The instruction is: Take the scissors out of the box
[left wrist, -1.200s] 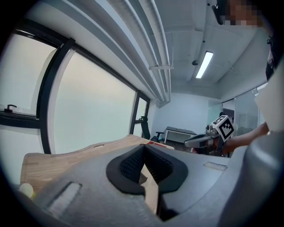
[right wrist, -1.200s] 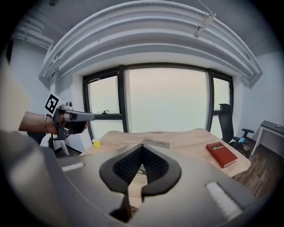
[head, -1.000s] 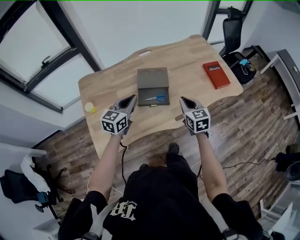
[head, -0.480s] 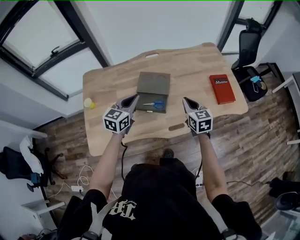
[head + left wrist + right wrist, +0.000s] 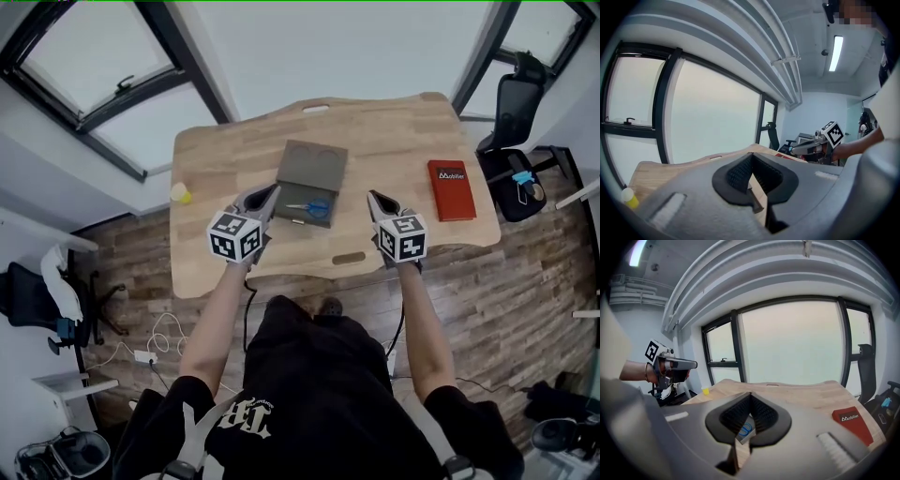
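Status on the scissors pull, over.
Left gripper and right gripper shut, empty, flanking the open box. Scissors inside, untouched. Nothing in the way.

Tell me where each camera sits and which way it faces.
Head view: on the person's head, looking steeply down at table, box, scissors; torso, forearms, left gripper, right gripper show.
Left gripper view: on the left gripper, looking along shut fingers across the table to the windows; right gripper shows.
Right gripper view: on the right gripper, facing the windows; left gripper shows.
Shared: head and right gripper views both see the scissors.
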Action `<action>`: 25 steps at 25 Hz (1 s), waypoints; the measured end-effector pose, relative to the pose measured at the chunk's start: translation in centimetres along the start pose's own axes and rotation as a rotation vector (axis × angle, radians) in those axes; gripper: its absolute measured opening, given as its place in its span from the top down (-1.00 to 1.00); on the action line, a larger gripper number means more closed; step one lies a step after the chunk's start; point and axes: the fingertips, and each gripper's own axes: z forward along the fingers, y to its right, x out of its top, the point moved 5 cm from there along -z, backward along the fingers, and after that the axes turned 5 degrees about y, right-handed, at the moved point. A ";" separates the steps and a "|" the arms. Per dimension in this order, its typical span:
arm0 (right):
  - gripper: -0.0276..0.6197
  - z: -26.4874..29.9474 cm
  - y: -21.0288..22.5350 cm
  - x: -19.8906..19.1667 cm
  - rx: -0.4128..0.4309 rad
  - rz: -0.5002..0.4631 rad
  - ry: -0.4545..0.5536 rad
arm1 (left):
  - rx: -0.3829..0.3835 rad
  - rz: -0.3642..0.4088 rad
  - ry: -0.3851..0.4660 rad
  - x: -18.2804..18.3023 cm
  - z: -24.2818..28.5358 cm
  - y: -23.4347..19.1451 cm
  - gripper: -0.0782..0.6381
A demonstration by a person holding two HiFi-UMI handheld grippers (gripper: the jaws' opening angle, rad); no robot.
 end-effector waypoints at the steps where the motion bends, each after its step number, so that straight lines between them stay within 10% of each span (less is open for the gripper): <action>1: 0.90 0.3 -0.1 0.1 0.011 -0.004 -0.002 | 0.009 -0.003 0.000 -0.1 -0.1 -0.1 0.78; 25: 0.90 11.3 -2.7 -3.6 0.163 -0.134 -0.215 | 0.090 -0.096 -0.023 -4.0 1.4 -8.8 0.78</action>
